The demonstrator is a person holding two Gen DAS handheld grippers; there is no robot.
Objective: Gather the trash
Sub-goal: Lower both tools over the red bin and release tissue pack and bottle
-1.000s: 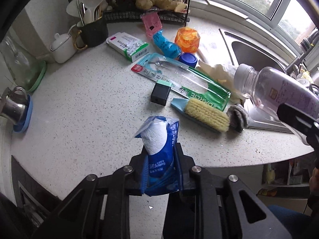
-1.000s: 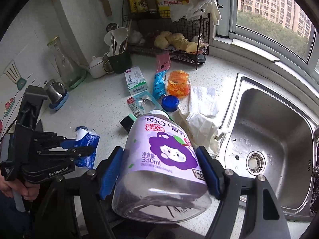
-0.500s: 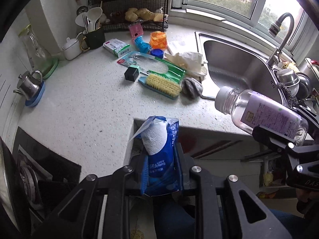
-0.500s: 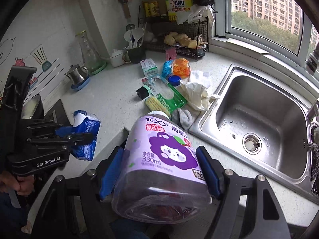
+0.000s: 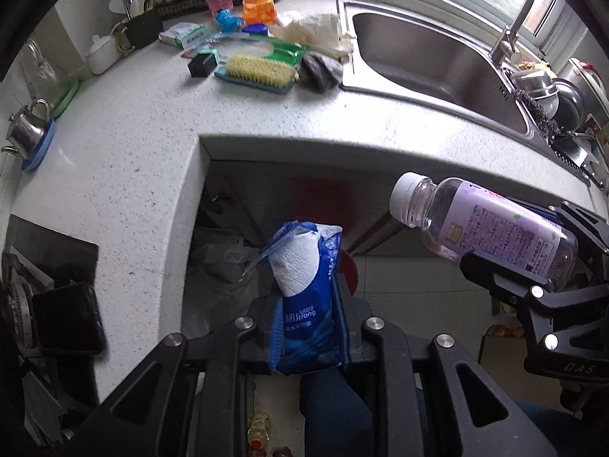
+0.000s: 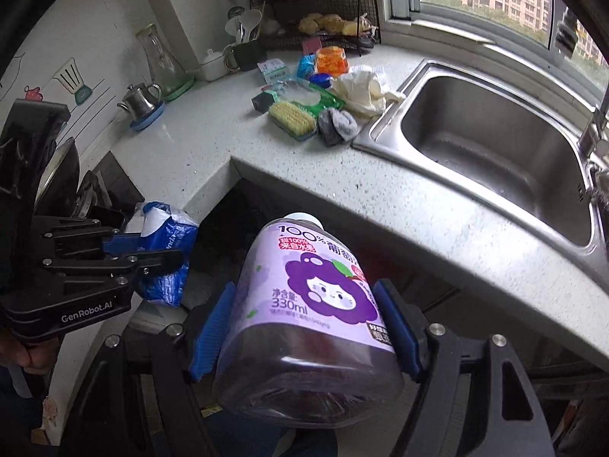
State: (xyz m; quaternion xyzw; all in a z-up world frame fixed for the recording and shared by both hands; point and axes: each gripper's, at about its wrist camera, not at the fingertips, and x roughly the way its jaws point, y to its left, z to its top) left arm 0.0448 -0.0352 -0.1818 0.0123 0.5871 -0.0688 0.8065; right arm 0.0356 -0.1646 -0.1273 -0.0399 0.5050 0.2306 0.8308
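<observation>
Left hand-held gripper (image 5: 307, 337) clamps a blue tissue pack (image 5: 304, 297) at lower centre; right hand-held gripper (image 6: 304, 329) grips a purple bottle (image 6: 310, 316), both below the table (image 5: 125, 144) edge.

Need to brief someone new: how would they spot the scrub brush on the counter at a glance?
Start at the steel sink and move left along the speckled counter past the grey scouring pad. The scrub brush lies there, bristles up, beside a small black box. It alone has pale yellow bristles on a teal base.

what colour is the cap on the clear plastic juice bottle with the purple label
White; the cap shows best in the left wrist view.
</observation>
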